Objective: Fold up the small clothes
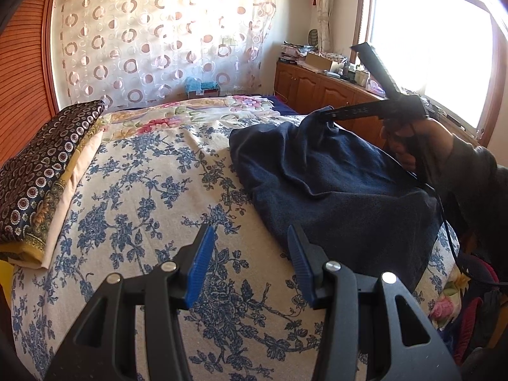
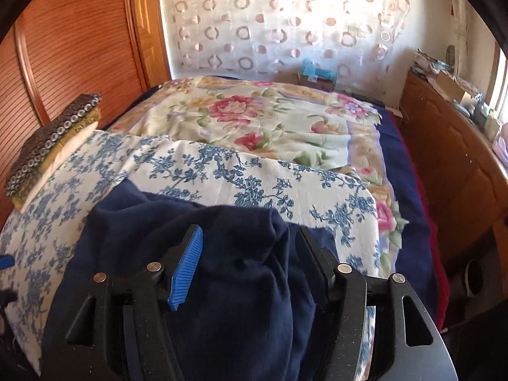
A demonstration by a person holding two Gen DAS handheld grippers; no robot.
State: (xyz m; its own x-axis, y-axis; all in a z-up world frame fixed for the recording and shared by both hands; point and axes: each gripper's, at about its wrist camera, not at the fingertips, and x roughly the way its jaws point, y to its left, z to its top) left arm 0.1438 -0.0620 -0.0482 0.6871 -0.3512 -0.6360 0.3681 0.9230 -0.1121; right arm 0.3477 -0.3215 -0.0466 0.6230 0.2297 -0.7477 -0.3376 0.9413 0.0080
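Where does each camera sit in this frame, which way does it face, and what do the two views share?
Left wrist: rides the left gripper, whose jaws stand apart over the blue-floral bedspread. It faces the navy garment, the right gripper and the hand holding it.
Right wrist: rides the right gripper, looking down the bed toward the circle-print curtain; navy garment bunched between its fingers; no hand shows.
Shared: garment, bedspread, curtain, the folded dark patterned fabric and the wooden cabinets.
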